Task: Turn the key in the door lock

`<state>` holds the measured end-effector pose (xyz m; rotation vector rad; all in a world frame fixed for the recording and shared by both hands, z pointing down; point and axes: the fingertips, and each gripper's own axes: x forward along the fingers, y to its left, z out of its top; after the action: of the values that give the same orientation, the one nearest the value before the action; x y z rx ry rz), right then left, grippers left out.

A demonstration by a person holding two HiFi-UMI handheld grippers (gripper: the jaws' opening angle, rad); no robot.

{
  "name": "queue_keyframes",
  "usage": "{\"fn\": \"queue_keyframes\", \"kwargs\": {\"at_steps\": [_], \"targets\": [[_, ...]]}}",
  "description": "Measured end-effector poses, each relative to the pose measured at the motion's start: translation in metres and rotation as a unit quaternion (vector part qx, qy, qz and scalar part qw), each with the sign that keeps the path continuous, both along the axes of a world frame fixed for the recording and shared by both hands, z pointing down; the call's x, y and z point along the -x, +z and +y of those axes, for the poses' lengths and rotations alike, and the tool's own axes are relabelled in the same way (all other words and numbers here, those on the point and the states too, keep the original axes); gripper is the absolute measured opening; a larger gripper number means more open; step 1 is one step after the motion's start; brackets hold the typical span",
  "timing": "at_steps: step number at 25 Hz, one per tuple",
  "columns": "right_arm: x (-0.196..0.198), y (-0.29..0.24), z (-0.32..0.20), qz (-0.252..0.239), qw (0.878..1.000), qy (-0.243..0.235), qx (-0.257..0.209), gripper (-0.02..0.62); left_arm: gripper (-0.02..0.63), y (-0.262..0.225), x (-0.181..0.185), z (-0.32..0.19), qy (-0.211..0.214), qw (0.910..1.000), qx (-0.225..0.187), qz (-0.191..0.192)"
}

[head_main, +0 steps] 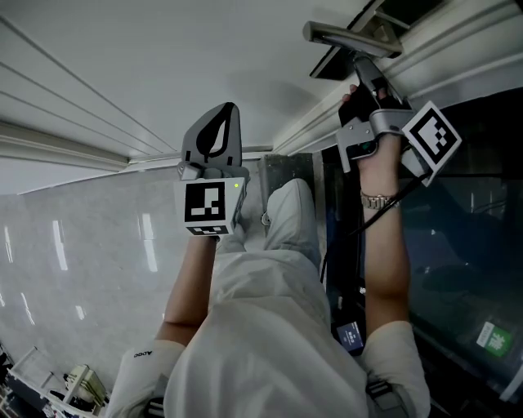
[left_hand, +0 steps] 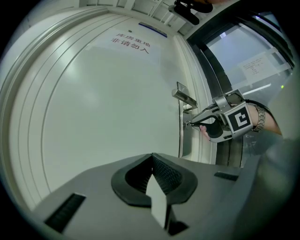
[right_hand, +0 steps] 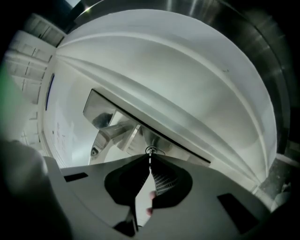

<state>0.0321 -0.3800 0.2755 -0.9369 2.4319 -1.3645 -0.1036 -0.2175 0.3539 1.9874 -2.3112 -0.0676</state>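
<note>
The white door (left_hand: 103, 103) carries a metal lever handle (left_hand: 185, 97), and below it sits the lock with a small key (left_hand: 187, 123) in it. My right gripper (left_hand: 191, 123) is level at the lock, shut on the key (right_hand: 150, 151). In the right gripper view the handle (right_hand: 110, 129) and the lock plate lie just beyond the jaw tips. In the head view the right gripper (head_main: 360, 64) reaches under the handle (head_main: 351, 37). My left gripper (head_main: 230, 108) hangs back from the door, shut and holding nothing (left_hand: 152, 157).
A dark glass panel (head_main: 474, 229) in a dark frame stands to the right of the door. A printed sign (left_hand: 130, 41) is on the door's upper part, and a door closer (left_hand: 187, 9) sits at its top. The person's legs are below the grippers.
</note>
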Motion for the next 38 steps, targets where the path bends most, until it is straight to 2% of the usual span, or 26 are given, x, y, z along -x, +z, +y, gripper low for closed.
{"fn": "queue_keyframes", "kwargs": {"at_steps": [9, 12, 17, 18, 20, 23, 25, 26, 28, 29, 31, 34, 38], "targets": [[0.000, 0.003, 0.000, -0.114, 0.990, 0.010, 0.082, 0.011, 0.008, 0.000, 0.001, 0.001, 0.001, 1.0000, -0.001, -0.001], [0.000, 0.003, 0.000, -0.137, 0.987, 0.017, 0.088, 0.011, 0.008, 0.000, 0.002, 0.001, 0.002, 1.0000, 0.000, -0.003], [-0.010, -0.004, -0.005, -0.110, 0.992, 0.044, 0.033, 0.021, 0.008, 0.001, 0.004, -0.001, 0.001, 1.0000, 0.002, -0.003], [-0.013, -0.006, -0.007, -0.107, 0.993, 0.048, 0.021, 0.068, 0.008, 0.002, 0.005, -0.002, 0.002, 1.0000, 0.002, -0.002], [-0.017, -0.010, -0.008, -0.086, 0.995, 0.042, -0.008, 0.114, 0.008, 0.003, 0.006, -0.003, 0.004, 1.0000, 0.002, -0.002], [-0.020, -0.018, -0.003, -0.011, 0.997, 0.017, -0.080, 0.138, 0.008, 0.001, 0.001, -0.005, 0.007, 1.0000, 0.002, -0.003], [-0.019, -0.024, 0.003, 0.057, 0.988, 0.005, -0.146, 0.144, 0.008, 0.001, -0.003, -0.007, 0.012, 0.9999, 0.002, -0.003], [-0.019, -0.027, 0.005, 0.093, 0.979, 0.005, -0.180, 0.149, 0.008, 0.001, -0.004, -0.008, 0.014, 0.9999, 0.001, -0.004], [-0.022, -0.031, 0.009, 0.179, 0.952, 0.013, -0.250, 0.156, 0.008, 0.000, -0.005, -0.009, 0.017, 0.9998, 0.001, -0.004], [-0.022, -0.033, 0.011, 0.224, 0.931, 0.014, -0.287, 0.158, 0.008, 0.000, -0.005, -0.009, 0.018, 0.9998, 0.001, -0.003], [-0.017, -0.034, 0.017, 0.316, 0.878, 0.004, -0.360, 0.160, 0.008, 0.001, -0.005, -0.010, 0.019, 0.9998, 0.000, -0.003], [-0.004, -0.022, 0.026, 0.444, 0.779, -0.029, -0.443, 0.160, 0.008, 0.001, -0.005, -0.011, 0.018, 0.9998, 0.000, -0.002], [0.004, -0.014, 0.030, 0.567, 0.638, -0.021, -0.520, 0.158, 0.008, 0.000, -0.007, -0.011, 0.020, 0.9998, 0.000, -0.003]]}}
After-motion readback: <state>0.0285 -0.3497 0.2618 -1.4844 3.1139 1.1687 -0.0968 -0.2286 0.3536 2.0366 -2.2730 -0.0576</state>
